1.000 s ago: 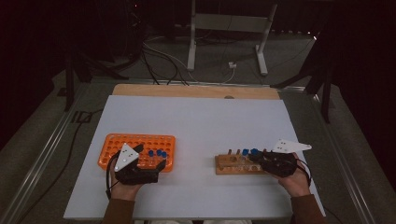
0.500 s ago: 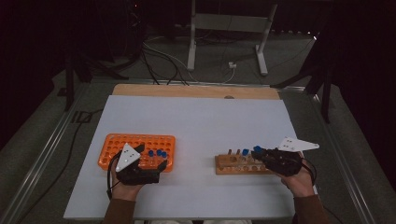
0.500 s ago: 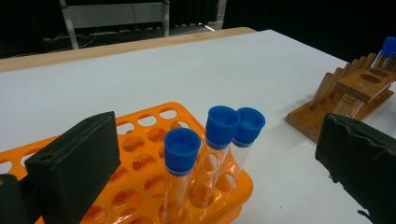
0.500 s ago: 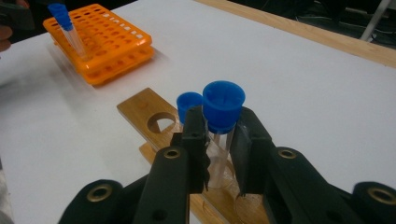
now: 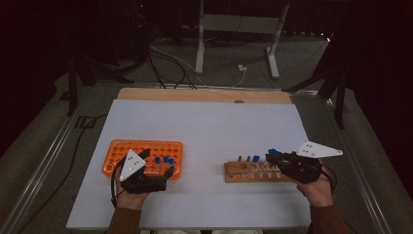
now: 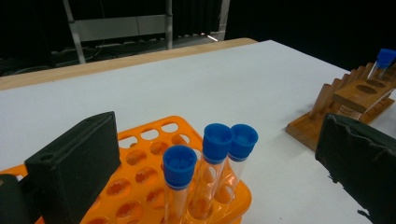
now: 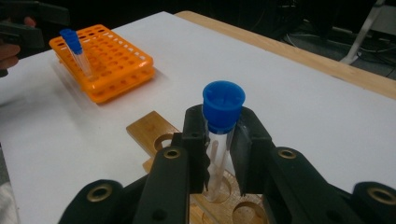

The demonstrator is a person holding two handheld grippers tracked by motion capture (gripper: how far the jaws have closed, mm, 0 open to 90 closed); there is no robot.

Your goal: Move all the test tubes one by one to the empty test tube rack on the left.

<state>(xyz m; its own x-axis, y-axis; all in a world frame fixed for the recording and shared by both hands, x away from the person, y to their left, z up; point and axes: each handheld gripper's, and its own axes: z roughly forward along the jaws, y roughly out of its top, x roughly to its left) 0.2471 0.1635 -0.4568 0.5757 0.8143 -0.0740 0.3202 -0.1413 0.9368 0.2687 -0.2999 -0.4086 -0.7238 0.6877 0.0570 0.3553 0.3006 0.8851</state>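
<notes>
1. No text, label, brand, number or sign can be read in the high view or in either gripper view.
2. The orange tube rack (image 5: 142, 157) bears no legible marking (its top is a plain grid of holes).
3. The blue caps (image 6: 211, 144) of the tubes show moulded ridges, no letters or digits.
4. The wooden rack (image 5: 251, 171) has bare wood, with no stamp that can be made out.
5. The white desk (image 5: 209, 126) surface carries no print.
6. The grey three-cornered plates (image 5: 131, 164) show small dots, not characters (too small to tell more).
</notes>
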